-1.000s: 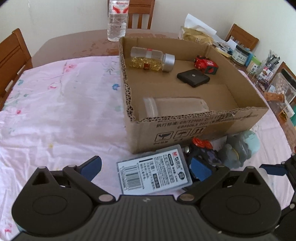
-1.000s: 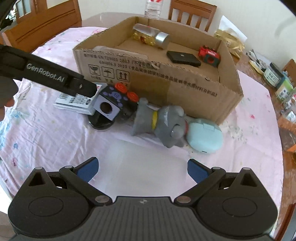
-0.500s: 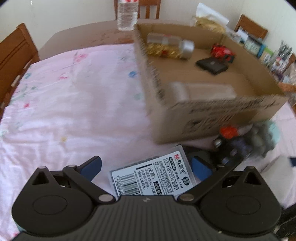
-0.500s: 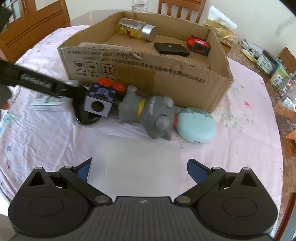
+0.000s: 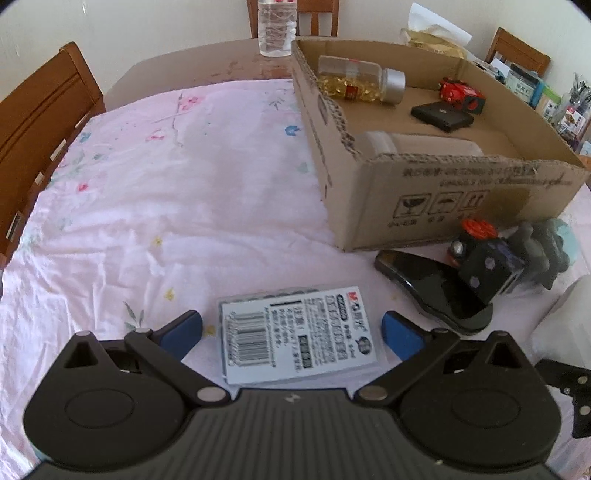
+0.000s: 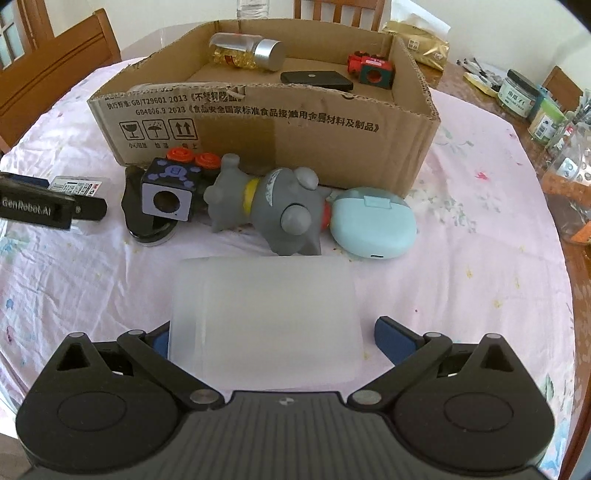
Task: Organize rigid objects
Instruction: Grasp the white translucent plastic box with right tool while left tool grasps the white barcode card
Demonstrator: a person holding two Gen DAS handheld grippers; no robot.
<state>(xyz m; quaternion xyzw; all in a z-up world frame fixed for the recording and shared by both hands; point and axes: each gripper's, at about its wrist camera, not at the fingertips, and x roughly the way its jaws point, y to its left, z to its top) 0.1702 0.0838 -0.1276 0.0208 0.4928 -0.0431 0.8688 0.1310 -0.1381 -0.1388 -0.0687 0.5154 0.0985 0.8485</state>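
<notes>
Left wrist view: the left gripper (image 5: 291,330) is lowered over a pink floral tablecloth (image 5: 166,192), its blue-padded jaws spread wide to either side of a flat labelled lead-refill case (image 5: 299,332) (barcode uppermost), with a gap at each pad. At 2 o'clock from the case lies a glossy black oval object (image 5: 432,288), on which rests a dark fidget cube (image 5: 487,269) with orange buttons. At 1 o'clock stands the open cardboard box (image 5: 443,192); inside lie a clear bottle of golden capsules (image 5: 358,79) with a silver cap, a flat black case (image 5: 442,116), a red toy block (image 5: 461,95) and a frosted jar (image 5: 417,144) against the near wall. A water bottle (image 5: 277,27) stands beyond the box at 12 o'clock. Right wrist view: the right gripper (image 6: 271,338) has its jaws open about a translucent frosted plastic box (image 6: 264,317); the left pad is partly hidden behind the box, so contact there cannot be judged, while the right pad stands just clear. Ahead at 12 o'clock, a grey toy figure (image 6: 273,206) lies on its side between the fidget cube and a pale blue earbud case (image 6: 373,221), all just before the cardboard box.
</notes>
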